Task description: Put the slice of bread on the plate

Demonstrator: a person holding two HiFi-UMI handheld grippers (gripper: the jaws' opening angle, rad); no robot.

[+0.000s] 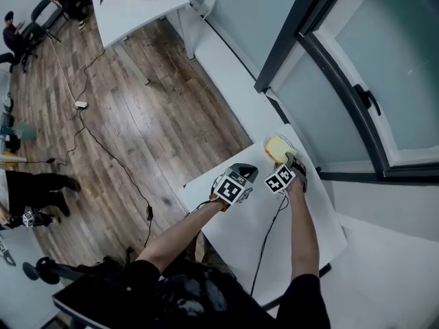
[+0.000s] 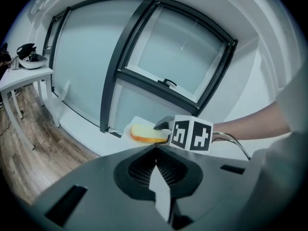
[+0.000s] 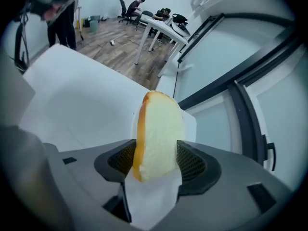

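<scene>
We clamp our right gripper on the bread, pale crumb with golden crust, seemingly just over the plate; our left gripper has jaws together

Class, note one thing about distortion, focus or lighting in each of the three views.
Head view: the window frame bows; light soft, even. Left gripper view: dark rounded corners, frame strongly curved. Right gripper view: the slice of bread is fairly sharp, the margins smeared.

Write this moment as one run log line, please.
right gripper: shut on bread | bread: over plate, not released | left gripper: shut, empty
</scene>
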